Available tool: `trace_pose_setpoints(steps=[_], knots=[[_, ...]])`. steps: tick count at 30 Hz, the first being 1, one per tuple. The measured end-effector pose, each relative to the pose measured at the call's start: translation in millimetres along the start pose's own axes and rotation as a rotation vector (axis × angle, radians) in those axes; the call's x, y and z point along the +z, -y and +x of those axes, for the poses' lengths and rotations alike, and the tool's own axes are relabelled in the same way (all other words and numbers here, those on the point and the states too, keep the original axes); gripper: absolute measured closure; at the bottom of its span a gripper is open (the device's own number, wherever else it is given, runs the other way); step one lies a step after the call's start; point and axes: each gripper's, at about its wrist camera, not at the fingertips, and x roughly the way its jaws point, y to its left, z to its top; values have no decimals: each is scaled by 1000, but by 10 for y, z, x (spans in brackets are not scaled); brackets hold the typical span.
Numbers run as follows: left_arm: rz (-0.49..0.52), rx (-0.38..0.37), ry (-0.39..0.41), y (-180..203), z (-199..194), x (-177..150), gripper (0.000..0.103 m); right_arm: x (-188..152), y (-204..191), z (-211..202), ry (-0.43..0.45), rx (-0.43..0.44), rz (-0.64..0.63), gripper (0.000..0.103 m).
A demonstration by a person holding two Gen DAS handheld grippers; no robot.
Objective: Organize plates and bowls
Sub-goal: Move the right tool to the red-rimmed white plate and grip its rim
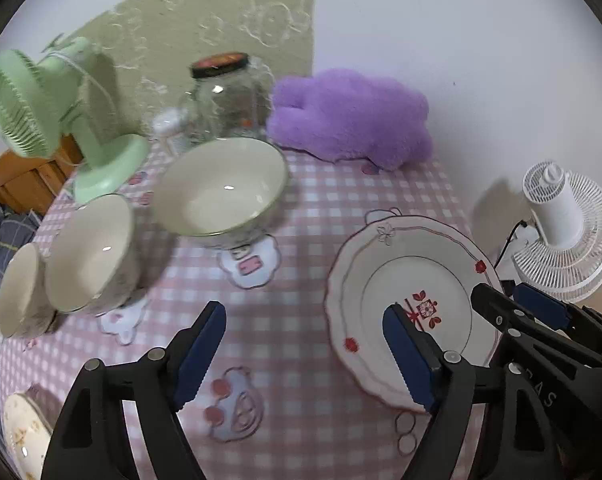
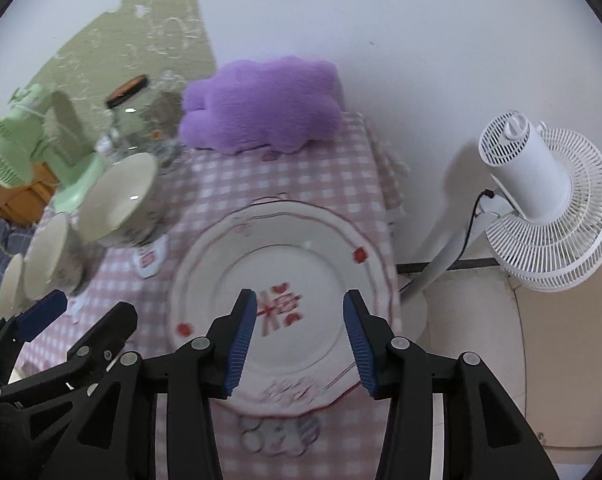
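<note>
Plate (image 2: 301, 256) lies near the tablecloth's (image 1: 321, 200) right edge, both grippers' jaws spread, empty.

green fan (image 1: 41, 112), glass jar (image 1: 225, 96), purple cushion (image 1: 349, 116), white fan (image 2: 541, 196), checked tablecloth (image 1: 301, 400)

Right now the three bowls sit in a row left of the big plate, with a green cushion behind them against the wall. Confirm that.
Not quite: the cushion is purple, not green; the green thing is the fan. The left wrist view shows it. The three bowls do sit in a row left of the big plate.
</note>
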Motion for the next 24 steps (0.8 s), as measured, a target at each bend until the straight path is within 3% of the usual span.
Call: trace_pose_setpoints(steps=[8,14,24], knots=[[26,-27,-69,209,356,17,34,41,272,332,-50,-24,19,53],[40,-31,-106,289,527,19,46,83,295,396,-19,-49,3,53],[52,-57,-106,331,576,27,47,67,352,538,-57,-43,42,53]])
